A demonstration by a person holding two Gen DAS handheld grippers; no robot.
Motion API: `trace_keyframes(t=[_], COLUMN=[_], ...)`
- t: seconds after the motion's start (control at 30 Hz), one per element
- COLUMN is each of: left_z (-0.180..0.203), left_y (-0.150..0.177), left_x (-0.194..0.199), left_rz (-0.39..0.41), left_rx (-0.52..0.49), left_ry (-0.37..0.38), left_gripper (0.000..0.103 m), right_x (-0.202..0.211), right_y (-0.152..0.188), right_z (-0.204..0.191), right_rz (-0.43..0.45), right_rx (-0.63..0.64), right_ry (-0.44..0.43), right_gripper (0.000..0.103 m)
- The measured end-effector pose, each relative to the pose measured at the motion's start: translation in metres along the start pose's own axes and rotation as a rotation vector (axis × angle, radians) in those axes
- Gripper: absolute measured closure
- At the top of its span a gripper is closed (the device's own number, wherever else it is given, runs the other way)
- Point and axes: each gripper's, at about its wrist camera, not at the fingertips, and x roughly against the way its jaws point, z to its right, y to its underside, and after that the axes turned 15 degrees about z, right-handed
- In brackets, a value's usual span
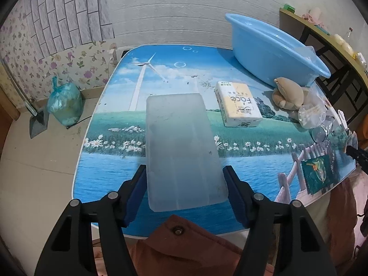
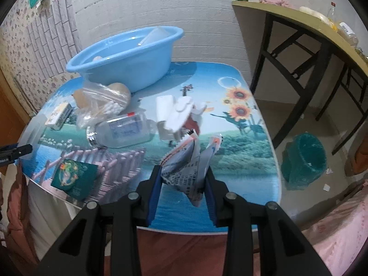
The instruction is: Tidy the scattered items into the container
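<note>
- Left wrist view: the left gripper (image 1: 185,181) is clamped on a long frosted plastic box (image 1: 181,147), its blue pads pressed to both sides of the near end, held above the printed table (image 1: 110,161).
- Right wrist view: the right gripper (image 2: 182,184) is clenched around a crumpled printed packet (image 2: 184,168), pinched between both pads above the table's near edge.
- Waiting at the far end of the table is the blue basin (image 2: 128,55), with something pale already lying inside it.
- Just in front of the basin sit a tan plush toy (image 1: 288,93) and a clear bag of cotton swabs (image 2: 103,108); a clear bottle (image 2: 122,131) lies on its side beside them.
- Near these are a tissue pack (image 1: 238,103), a white folded carton (image 2: 174,117) and a green card (image 2: 73,177) by the table edge.
</note>
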Motion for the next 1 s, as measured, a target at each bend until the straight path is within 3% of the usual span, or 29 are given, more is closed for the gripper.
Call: trace_keyframes(t=[0.23,0.4,0.53,0.7,0.77,0.83,0.93,1.0], left_z=[-0.001,0.005,0.009,0.013,0.015,0.015,0.016,0.016], left_y=[0.0,0.0,0.001,0.003,0.005,0.007,0.007,0.008], left_x=[-0.007,-0.012,-0.016,-0.019,-0.019,-0.019,-0.02,-0.02], left_rz=[-0.008,0.014,0.04,0.067,0.082,0.099,0.119,0.135], left_rx=[0.006,-0.014,-0.019,-0.028,-0.032,-0.029,-0.03,-0.029], left_ry=[-0.023,-0.051,-0.066,-0.062,-0.06,-0.062,-0.061,-0.064], left_gripper=[0.036,0.026,0.016,0.005,0.0,0.0,0.0,0.0], right_x=[0.001,-0.003,-0.011,-0.02,-0.021,-0.024,-0.031,-0.035], right_y=[0.004,0.006,0.007,0.01,0.012,0.013,0.013,0.012], right_z=[0.011,0.001,-0.009,-0.02,-0.026,-0.031,-0.036,-0.037], right_rz=[-0.019,-0.023,-0.007,0.003,0.022,0.032,0.027,0.022], right_rx=[-0.039,-0.007,0.019,0.033,0.049,0.054,0.059,0.06], right_ry=[0.01,0.013,0.017,0.008,-0.004,-0.01,-0.02,-0.023], right_gripper=[0.066,0.065,0.054,0.049,0.042,0.022,0.0,0.0])
